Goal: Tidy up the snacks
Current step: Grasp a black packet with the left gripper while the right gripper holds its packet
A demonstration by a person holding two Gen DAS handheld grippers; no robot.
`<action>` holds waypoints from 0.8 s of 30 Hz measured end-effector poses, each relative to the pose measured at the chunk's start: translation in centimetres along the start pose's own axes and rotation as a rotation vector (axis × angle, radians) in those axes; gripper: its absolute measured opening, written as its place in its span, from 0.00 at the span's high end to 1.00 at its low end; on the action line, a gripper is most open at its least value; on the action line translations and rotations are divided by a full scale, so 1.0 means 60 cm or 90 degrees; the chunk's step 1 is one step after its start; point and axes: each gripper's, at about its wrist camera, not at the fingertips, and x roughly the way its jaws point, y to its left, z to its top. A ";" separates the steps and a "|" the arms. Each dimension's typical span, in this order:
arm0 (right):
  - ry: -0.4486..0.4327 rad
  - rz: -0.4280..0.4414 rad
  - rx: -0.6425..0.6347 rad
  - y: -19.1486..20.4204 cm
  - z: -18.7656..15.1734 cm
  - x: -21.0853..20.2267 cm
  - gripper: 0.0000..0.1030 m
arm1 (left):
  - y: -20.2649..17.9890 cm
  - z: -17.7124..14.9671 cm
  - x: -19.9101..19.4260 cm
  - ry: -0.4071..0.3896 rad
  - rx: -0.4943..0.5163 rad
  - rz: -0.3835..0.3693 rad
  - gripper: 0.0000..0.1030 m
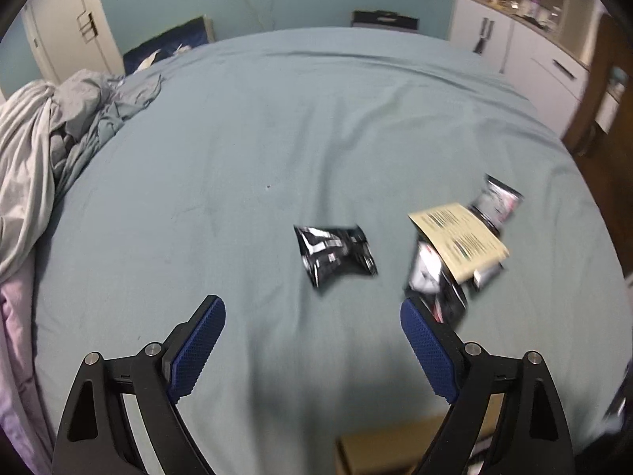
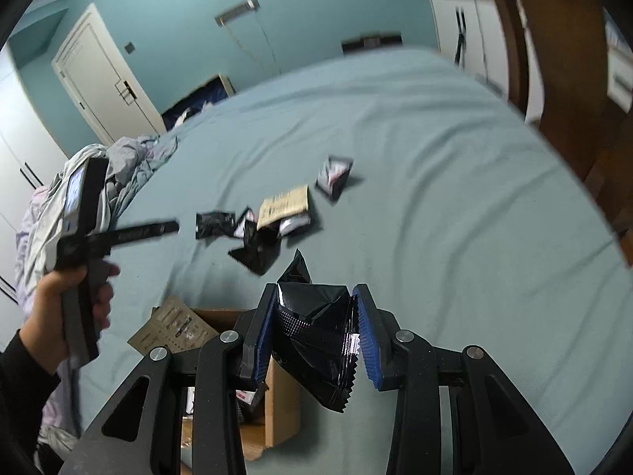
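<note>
My left gripper (image 1: 312,316) is open and empty above the bed, just short of a black snack packet (image 1: 336,255). To its right lie a tan packet (image 1: 459,239) on top of black-and-white packets (image 1: 431,281), and another packet (image 1: 500,200) behind. My right gripper (image 2: 314,316) is shut on a black snack bag (image 2: 316,336), held over the bed beside an open cardboard box (image 2: 277,396). The right wrist view also shows the scattered packets (image 2: 253,245), the tan packet (image 2: 285,204) and the left gripper (image 2: 138,231) in a hand.
A teal sheet covers the bed (image 1: 277,126). Crumpled bedding (image 1: 51,126) lies at the left edge. A tan packet (image 2: 174,326) rests against the box's left side. White cabinets (image 1: 514,51) and a brown wooden door (image 2: 554,79) stand to the right; a white door (image 2: 103,75) is at far left.
</note>
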 end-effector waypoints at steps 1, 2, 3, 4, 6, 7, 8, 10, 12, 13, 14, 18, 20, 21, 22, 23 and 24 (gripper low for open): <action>0.027 0.012 0.016 -0.008 0.002 0.020 0.65 | 0.001 0.010 0.011 0.004 -0.007 0.003 0.11; 0.049 0.019 0.030 -0.015 0.003 0.036 0.65 | 0.002 0.024 0.027 0.008 -0.017 0.008 0.11; 0.064 0.024 0.039 -0.022 0.006 0.048 0.65 | 0.001 0.032 0.038 0.010 -0.022 0.009 0.11; 0.077 0.029 0.049 -0.027 0.008 0.059 0.65 | 0.000 0.042 0.051 0.012 -0.028 0.008 0.11; 0.089 0.033 0.063 -0.035 0.010 0.074 0.65 | -0.002 0.057 0.078 0.019 -0.040 0.005 0.11; 0.094 0.031 0.068 -0.039 0.012 0.082 0.65 | -0.004 0.063 0.095 0.026 -0.045 0.006 0.11; 0.098 0.030 0.072 -0.042 0.013 0.087 0.65 | -0.009 0.067 0.110 0.035 -0.046 0.011 0.11; 0.106 0.034 0.083 -0.049 0.013 0.095 0.65 | -0.015 0.074 0.139 0.055 -0.041 0.019 0.11; 0.112 0.035 0.090 -0.053 0.012 0.099 0.65 | -0.026 0.075 0.172 0.083 -0.024 0.033 0.14; 0.113 0.035 0.092 -0.054 0.022 0.100 0.65 | -0.031 0.074 0.184 0.097 -0.014 0.041 0.18; 0.113 0.034 0.094 -0.055 0.024 0.103 0.65 | -0.040 0.072 0.197 0.116 0.002 0.048 0.29; 0.104 0.026 0.100 -0.056 0.029 0.105 0.65 | -0.054 0.063 0.184 0.109 0.017 0.020 0.72; 0.100 0.022 0.104 -0.059 0.029 0.105 0.65 | -0.061 0.053 0.166 0.116 0.030 0.027 0.74; 0.100 0.022 0.108 -0.060 0.028 0.103 0.65 | -0.061 0.048 0.155 0.115 0.033 0.022 0.75; 0.099 0.023 0.110 -0.061 0.027 0.103 0.65 | -0.061 0.043 0.141 0.109 0.035 0.016 0.75; 0.100 0.022 0.112 -0.061 0.027 0.102 0.65 | -0.060 0.033 0.115 0.095 0.038 0.009 0.75; 0.099 0.020 0.114 -0.061 0.026 0.100 0.65 | -0.059 0.029 0.096 0.085 0.039 0.006 0.75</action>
